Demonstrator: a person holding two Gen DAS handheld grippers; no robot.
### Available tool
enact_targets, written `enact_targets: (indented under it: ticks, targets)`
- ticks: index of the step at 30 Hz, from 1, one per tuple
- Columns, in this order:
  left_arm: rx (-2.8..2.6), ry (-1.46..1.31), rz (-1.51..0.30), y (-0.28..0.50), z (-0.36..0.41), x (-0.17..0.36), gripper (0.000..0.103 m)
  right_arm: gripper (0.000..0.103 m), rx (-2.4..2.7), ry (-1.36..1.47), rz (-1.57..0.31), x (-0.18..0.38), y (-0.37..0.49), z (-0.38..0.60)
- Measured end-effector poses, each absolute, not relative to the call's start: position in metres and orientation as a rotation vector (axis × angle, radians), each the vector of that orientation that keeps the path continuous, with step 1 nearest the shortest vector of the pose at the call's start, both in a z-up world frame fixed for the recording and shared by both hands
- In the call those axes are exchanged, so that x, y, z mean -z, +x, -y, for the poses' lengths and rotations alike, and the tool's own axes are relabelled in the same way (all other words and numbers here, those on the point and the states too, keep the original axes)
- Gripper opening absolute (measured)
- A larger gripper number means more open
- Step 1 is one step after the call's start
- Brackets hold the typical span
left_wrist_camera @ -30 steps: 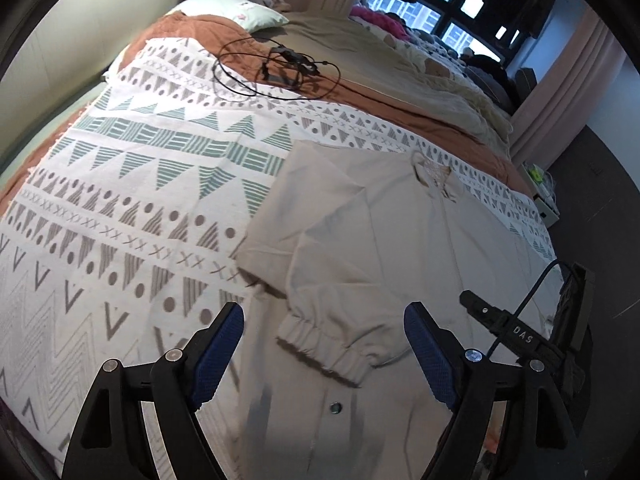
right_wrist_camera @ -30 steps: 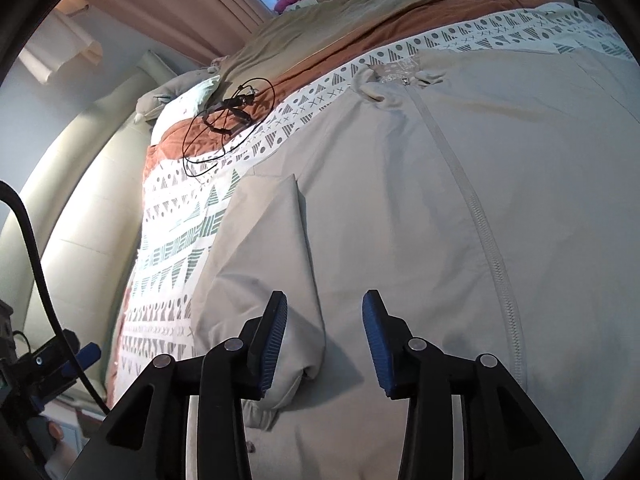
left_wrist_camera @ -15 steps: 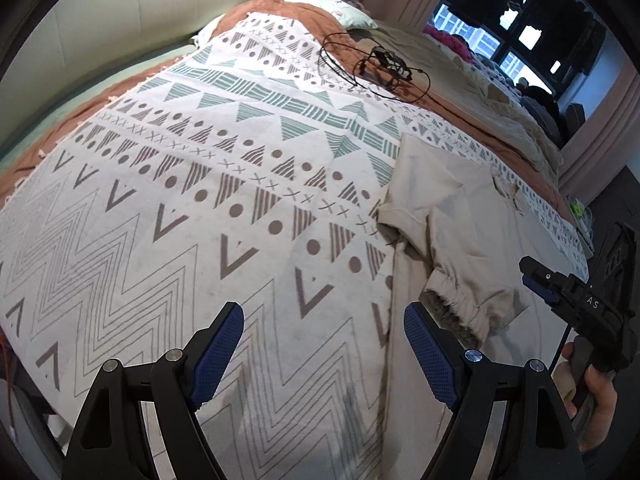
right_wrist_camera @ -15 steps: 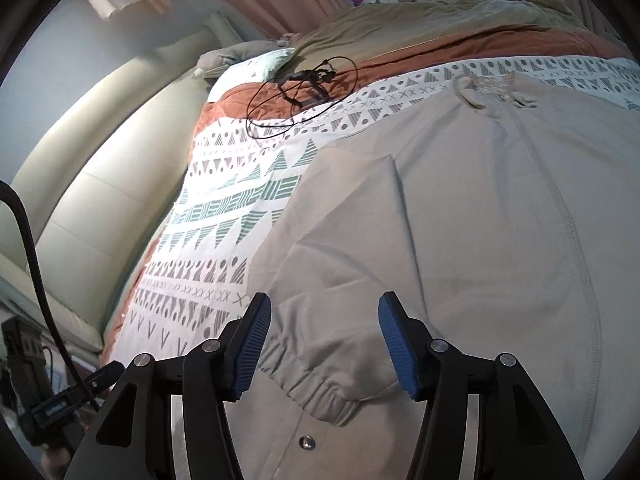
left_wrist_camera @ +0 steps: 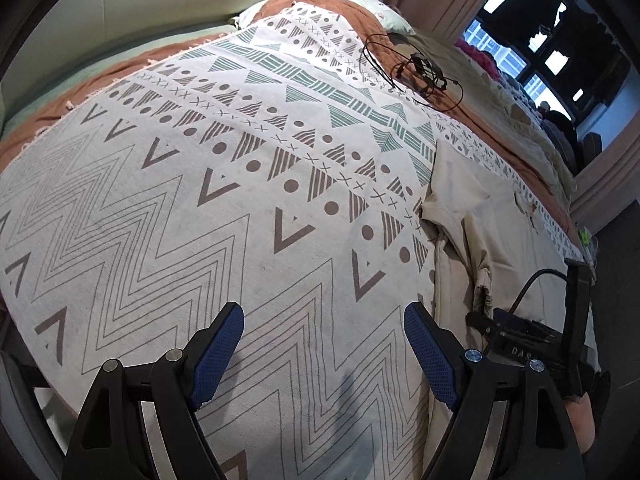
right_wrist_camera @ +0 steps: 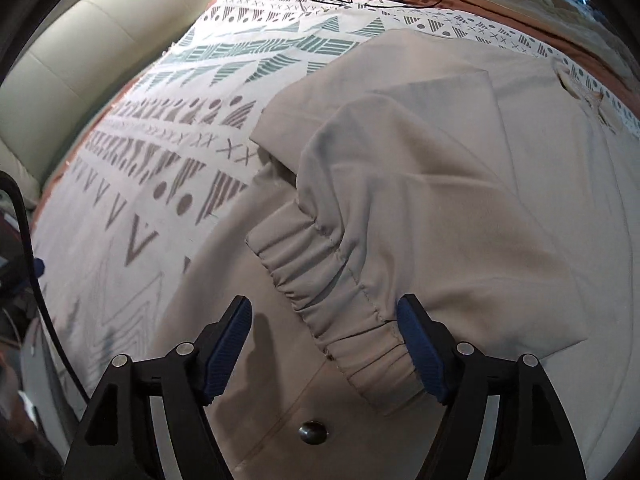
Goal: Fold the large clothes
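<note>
A large beige jacket [right_wrist_camera: 500, 184] lies flat on a patterned bedspread [left_wrist_camera: 200, 200], one sleeve folded across its body. The sleeve's gathered elastic cuff [right_wrist_camera: 332, 304] lies just ahead of my right gripper [right_wrist_camera: 322, 340]. Its jaws are opening, with the cuff's near end lying between the blue pads, which do not press on it. A dark snap button [right_wrist_camera: 313, 432] sits below the cuff. My left gripper [left_wrist_camera: 322, 344] hangs open over bare bedspread, left of the jacket [left_wrist_camera: 480, 232], holding nothing. The right tool's black body [left_wrist_camera: 532, 340] shows at the lower right of the left wrist view.
A coiled black cable [left_wrist_camera: 416, 72] with a small device lies on the far part of the bed. Pillows [left_wrist_camera: 360, 0] and a padded headboard [left_wrist_camera: 100, 20] are at the upper left. Piled bedding [left_wrist_camera: 516, 108] and a dark window [left_wrist_camera: 540, 40] lie beyond.
My left gripper has swung left, off the jacket and over the bare bedspread. My right gripper has dropped toward the sleeve cuff, rolled, and spread its jaws wider.
</note>
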State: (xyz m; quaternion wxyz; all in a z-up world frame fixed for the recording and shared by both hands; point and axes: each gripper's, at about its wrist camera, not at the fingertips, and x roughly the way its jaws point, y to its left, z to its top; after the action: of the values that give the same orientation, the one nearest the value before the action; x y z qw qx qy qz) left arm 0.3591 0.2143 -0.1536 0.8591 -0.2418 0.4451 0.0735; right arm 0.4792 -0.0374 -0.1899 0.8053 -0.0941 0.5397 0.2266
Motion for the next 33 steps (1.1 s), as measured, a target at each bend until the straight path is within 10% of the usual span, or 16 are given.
enact_targets:
  ticks: [8, 33]
  targets:
    - [-0.161, -0.501, -0.911, 0.346, -0.211, 0.139, 0.083, 0.012, -0.459, -0.055, -1.133, 0.171, 0.491, 0.076]
    - [-0.15, -0.361, -0.914, 0.378, -0.124, 0.104, 0.083, 0.005, -0.382, 0.506, -0.78, 0.081, 0.499, 0.318]
